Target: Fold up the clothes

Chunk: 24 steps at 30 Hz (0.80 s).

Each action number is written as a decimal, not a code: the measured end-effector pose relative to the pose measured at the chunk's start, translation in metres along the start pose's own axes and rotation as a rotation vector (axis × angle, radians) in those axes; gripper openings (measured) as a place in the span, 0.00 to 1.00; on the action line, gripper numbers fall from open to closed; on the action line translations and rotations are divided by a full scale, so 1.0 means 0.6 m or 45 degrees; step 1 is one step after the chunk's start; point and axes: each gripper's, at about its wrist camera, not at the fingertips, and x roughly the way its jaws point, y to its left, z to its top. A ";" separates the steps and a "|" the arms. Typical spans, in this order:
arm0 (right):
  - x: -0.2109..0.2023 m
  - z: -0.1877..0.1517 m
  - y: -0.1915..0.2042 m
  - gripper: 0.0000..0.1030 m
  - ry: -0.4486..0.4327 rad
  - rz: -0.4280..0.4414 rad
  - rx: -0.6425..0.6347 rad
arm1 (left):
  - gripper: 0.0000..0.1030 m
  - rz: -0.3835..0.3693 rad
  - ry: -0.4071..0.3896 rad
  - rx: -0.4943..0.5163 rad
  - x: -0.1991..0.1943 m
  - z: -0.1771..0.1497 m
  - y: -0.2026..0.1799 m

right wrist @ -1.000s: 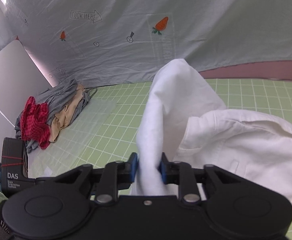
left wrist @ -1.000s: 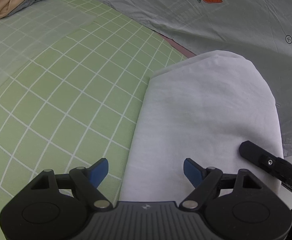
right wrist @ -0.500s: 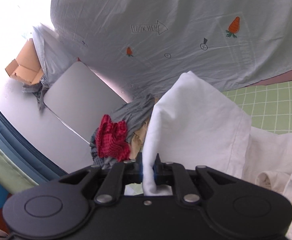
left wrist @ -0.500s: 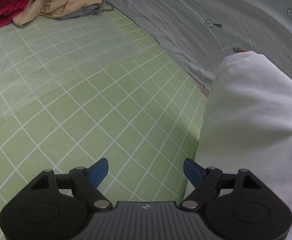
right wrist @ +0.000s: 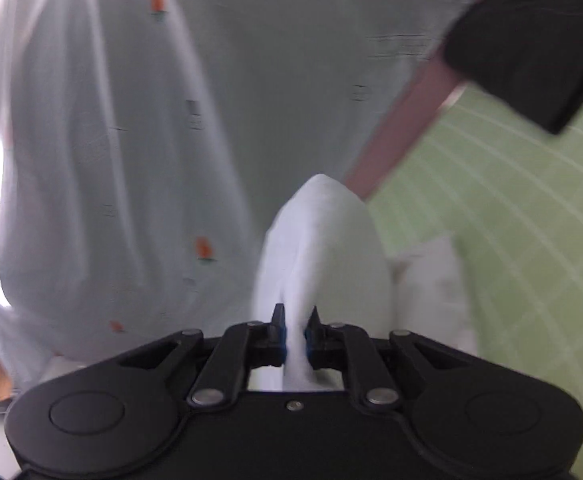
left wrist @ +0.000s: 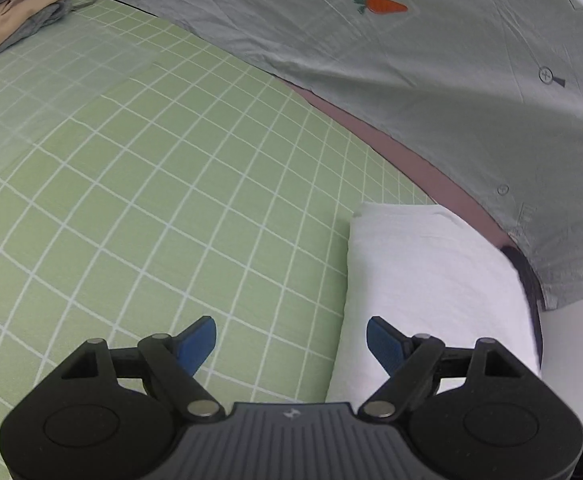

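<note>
Swung sideways since before, the right claw (right wrist: 295,330) pinches the white shirt (right wrist: 323,240); lay it squarely near the table's (left wrist: 151,168) far edge. Left claw (left wrist: 291,338) stays spread, empty.

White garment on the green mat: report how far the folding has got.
Done: the white garment already lies doubled into a neat oblong on the green mat. In hand: the right gripper is shut on a fold of it; the left gripper is open and empty. Left: laying that fold down, letting go, then the heap of clothes at the mat's far corner.
</note>
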 end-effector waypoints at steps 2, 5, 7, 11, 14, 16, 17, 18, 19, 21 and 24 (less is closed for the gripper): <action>0.024 -0.018 -0.045 0.10 0.097 -0.228 0.012 | 0.81 0.007 0.043 0.067 0.016 -0.003 -0.018; 0.034 -0.017 -0.041 0.29 0.105 -0.266 -0.021 | 0.83 0.005 0.088 0.156 0.036 -0.007 -0.043; 0.046 -0.011 -0.032 0.59 0.134 -0.279 -0.066 | 0.87 -0.008 0.108 0.205 0.048 -0.008 -0.059; 0.077 -0.005 -0.035 0.62 0.238 -0.260 -0.124 | 0.88 -0.034 0.169 0.310 0.080 -0.015 -0.090; 0.099 0.003 -0.036 0.68 0.281 -0.253 -0.143 | 0.88 -0.024 0.207 0.392 0.104 -0.026 -0.110; 0.109 0.007 -0.033 0.72 0.307 -0.256 -0.168 | 0.89 -0.027 0.226 0.415 0.115 -0.034 -0.119; 0.114 0.008 -0.032 0.74 0.320 -0.259 -0.176 | 0.90 -0.033 0.237 0.419 0.121 -0.035 -0.121; 0.119 0.009 -0.032 0.76 0.334 -0.260 -0.183 | 0.90 -0.037 0.247 0.422 0.127 -0.036 -0.124; 0.125 0.009 -0.033 0.77 0.352 -0.255 -0.187 | 0.90 -0.040 0.256 0.425 0.133 -0.036 -0.127; 0.136 0.010 -0.035 0.81 0.387 -0.245 -0.183 | 0.92 -0.047 0.270 0.432 0.142 -0.036 -0.131; 0.148 0.011 -0.034 0.88 0.423 -0.226 -0.188 | 0.95 -0.067 0.291 0.422 0.153 -0.036 -0.132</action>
